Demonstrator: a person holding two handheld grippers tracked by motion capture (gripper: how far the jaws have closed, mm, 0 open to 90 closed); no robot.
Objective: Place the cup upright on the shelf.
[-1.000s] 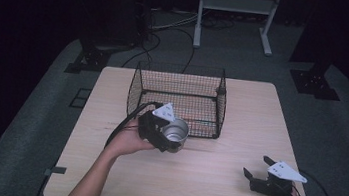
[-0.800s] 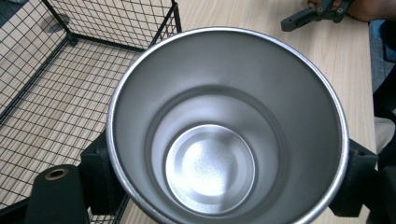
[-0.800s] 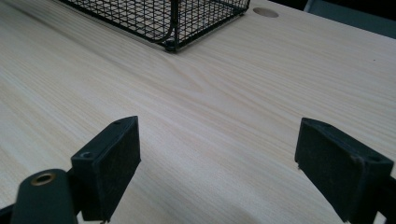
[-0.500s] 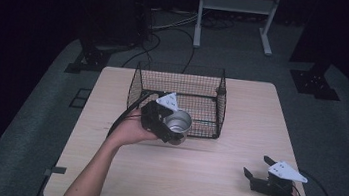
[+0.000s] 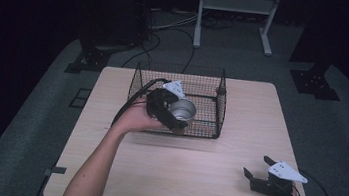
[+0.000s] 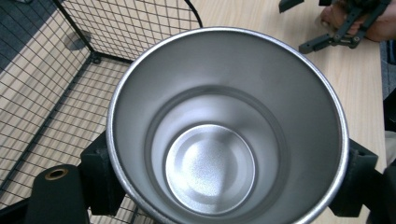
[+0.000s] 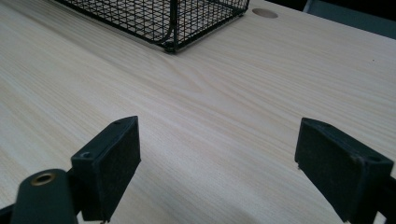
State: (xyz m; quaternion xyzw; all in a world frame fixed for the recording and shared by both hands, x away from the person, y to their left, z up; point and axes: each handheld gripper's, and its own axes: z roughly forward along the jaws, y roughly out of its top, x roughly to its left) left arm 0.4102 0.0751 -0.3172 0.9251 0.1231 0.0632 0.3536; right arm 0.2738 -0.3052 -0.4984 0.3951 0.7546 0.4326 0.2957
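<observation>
Right gripper (image 5: 262, 178) is resting low on the near right part of the table (image 5: 201, 192), jaws standing wide apart with nothing between them; in the right gripper view bare wood is showing between the two pads (image 7: 112, 161). It is sitting idle, well apart from the work.

Farther out, the left gripper (image 5: 172, 119) is clamping a steel cup (image 5: 182, 109), one jaw pressing on each side of the cup wall. Cup is riding upright-ish, mouth turned toward the gripper's camera, inside empty. In the left gripper view the cup (image 6: 224, 135) is hanging over the mesh floor of the wire basket (image 6: 70, 93), with the basket wall running just beyond the jaws.

From the high view the cup is sitting over the near front part of the wire basket (image 5: 219, 103), above or just inside its front wall; cannot tell if it is touching the floor yet.

Progress judgement: pick-up done, carry to basket mostly done. Left: lowering the cup fully in, opening the jaws, pulling the left gripper clear.
</observation>
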